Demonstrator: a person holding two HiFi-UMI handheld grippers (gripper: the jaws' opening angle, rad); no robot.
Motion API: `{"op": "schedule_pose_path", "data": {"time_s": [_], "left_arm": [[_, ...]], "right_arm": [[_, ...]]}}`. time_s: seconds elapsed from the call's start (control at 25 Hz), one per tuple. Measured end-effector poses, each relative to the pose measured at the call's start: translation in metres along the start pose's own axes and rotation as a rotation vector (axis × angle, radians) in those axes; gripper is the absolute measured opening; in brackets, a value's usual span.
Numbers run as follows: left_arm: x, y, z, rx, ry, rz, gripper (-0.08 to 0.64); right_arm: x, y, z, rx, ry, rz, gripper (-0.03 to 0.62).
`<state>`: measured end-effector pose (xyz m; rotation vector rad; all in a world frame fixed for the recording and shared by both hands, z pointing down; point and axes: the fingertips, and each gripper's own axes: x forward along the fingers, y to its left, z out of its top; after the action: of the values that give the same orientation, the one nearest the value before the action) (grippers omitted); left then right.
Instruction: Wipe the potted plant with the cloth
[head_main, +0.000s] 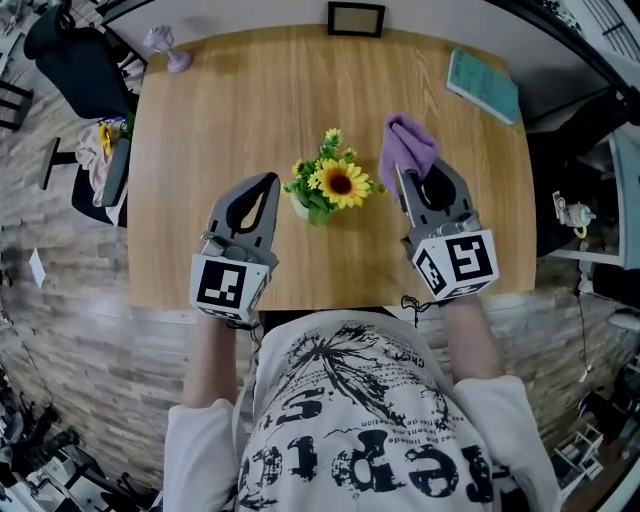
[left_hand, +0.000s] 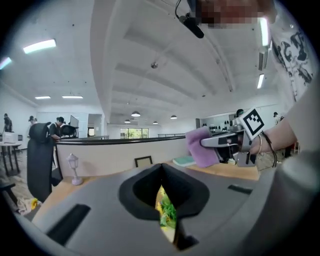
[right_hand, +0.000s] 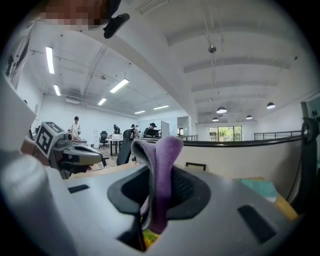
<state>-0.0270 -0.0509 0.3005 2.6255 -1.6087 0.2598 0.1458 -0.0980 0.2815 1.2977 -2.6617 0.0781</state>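
Note:
A small potted plant (head_main: 328, 186) with a yellow sunflower stands in a white pot at the middle of the wooden table (head_main: 220, 110). My left gripper (head_main: 268, 182) is held just left of the plant, jaws shut with nothing between them; in the left gripper view only a sliver of the plant (left_hand: 166, 212) shows behind the closed jaws. My right gripper (head_main: 401, 172) is just right of the plant, shut on a purple cloth (head_main: 408, 147) that sticks up from its tips. The right gripper view shows the folded cloth (right_hand: 162, 172) pinched between the jaws. Neither gripper touches the plant.
A black picture frame (head_main: 356, 18) stands at the table's far edge, a teal book (head_main: 483, 85) lies at the far right corner and a small lilac lamp (head_main: 166, 47) at the far left corner. A chair with a dark jacket (head_main: 78, 58) stands left of the table.

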Motion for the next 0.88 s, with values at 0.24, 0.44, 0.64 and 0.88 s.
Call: {"op": "schedule_pose_path", "data": {"time_s": [0.24, 0.44, 0.64, 0.88], "left_arm": [[-0.014, 0.004, 0.037, -0.005, -0.095, 0.066, 0.005], [-0.022, 0.015, 0.047, 0.0, -0.121, 0.113, 0.005], [-0.019, 0.019, 0.055, 0.067, -0.108, 0.135, 0.003], [-0.022, 0.022, 0.047, -0.011, -0.084, 0.129, 0.005]], "right_arm": [[-0.009, 0.011, 0.023, -0.081, -0.044, 0.024, 0.074], [-0.011, 0.01, 0.024, -0.092, -0.038, 0.006, 0.072], [-0.011, 0.008, 0.024, -0.061, -0.033, 0.003, 0.066], [-0.007, 0.016, 0.022, -0.074, -0.025, 0.027, 0.064]]}}
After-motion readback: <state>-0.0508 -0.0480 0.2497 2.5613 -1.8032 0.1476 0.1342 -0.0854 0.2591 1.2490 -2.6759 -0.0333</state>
